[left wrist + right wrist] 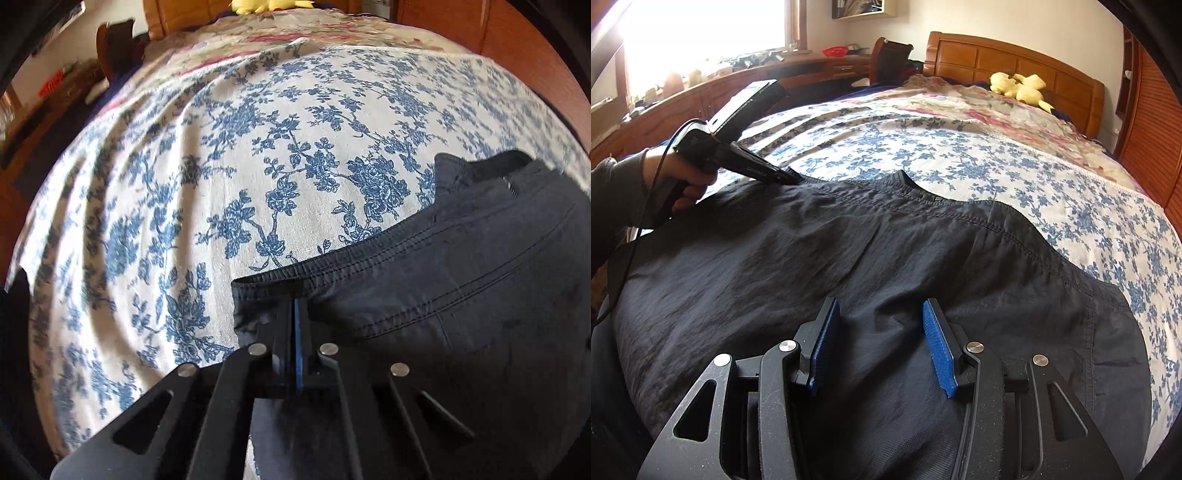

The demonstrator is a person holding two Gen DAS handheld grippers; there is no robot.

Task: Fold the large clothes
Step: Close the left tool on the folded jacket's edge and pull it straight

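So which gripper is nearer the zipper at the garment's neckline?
Left. The left gripper is clamped on the far hem of the black garment, along the edge that carries the zipper. The right gripper hangs open over the near fabric, farther back.

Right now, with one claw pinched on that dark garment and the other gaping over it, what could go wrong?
1. The left gripper pinches only the hem at one corner of the black garment; lifting might let the thin fabric slip out.
2. The right gripper is open with cloth between its pads; closing could bunch a wrinkle.
3. Dragging may rumple the floral bedspread.
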